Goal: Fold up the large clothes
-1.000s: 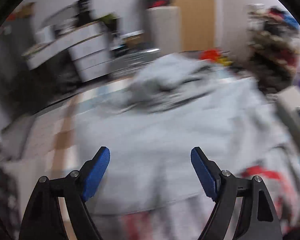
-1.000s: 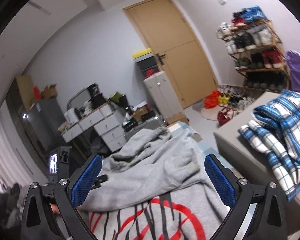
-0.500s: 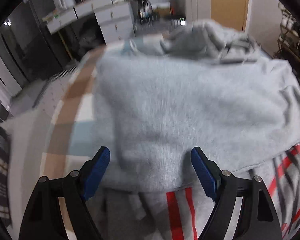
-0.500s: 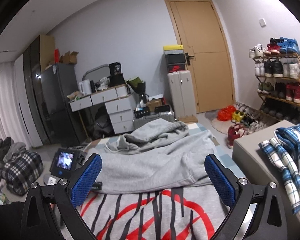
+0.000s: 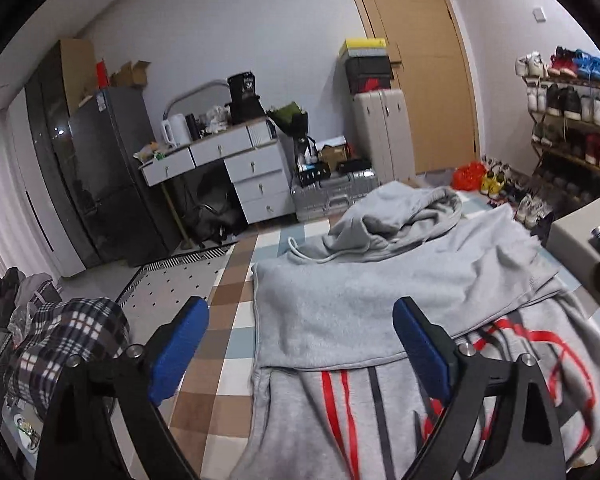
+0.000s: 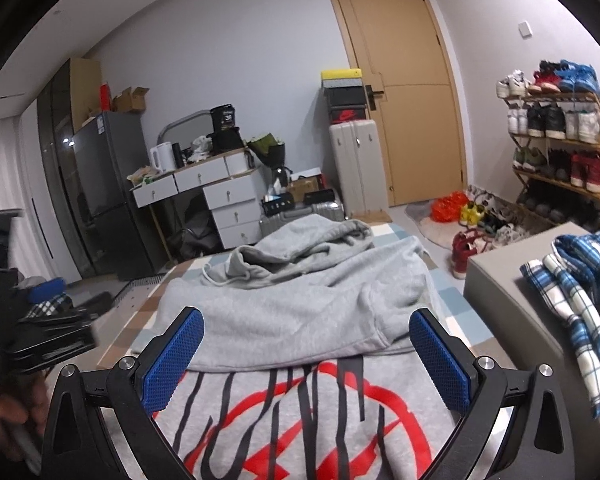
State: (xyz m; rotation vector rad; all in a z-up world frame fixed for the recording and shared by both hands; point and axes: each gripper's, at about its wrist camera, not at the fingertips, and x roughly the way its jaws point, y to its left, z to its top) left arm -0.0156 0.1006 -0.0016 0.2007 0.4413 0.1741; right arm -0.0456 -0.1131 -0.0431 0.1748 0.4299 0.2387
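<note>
A grey hoodie (image 5: 380, 292) with a red and black print lies on the checked surface (image 5: 228, 304). Its far half is folded over the printed part, with the hood (image 5: 400, 216) bunched at the far end. It also shows in the right wrist view (image 6: 300, 304). My left gripper (image 5: 300, 344) is open and empty above the hoodie's left edge. My right gripper (image 6: 306, 356) is open and empty above the fold line and the print (image 6: 296, 420). The left gripper's body (image 6: 32, 344) shows at the left of the right wrist view.
A grey block (image 6: 512, 312) at the right bears a blue plaid shirt (image 6: 580, 300). A dark plaid garment (image 5: 68, 340) lies at the left. Beyond are a white desk (image 6: 204, 188), a fridge (image 6: 100, 188), a suitcase (image 6: 356, 168), a door (image 6: 404, 92) and a shoe rack (image 6: 556, 140).
My left gripper has risen and tilted up from close over the grey fabric, so the room is in view. My right gripper has levelled and stays over the print. Both stay open.
</note>
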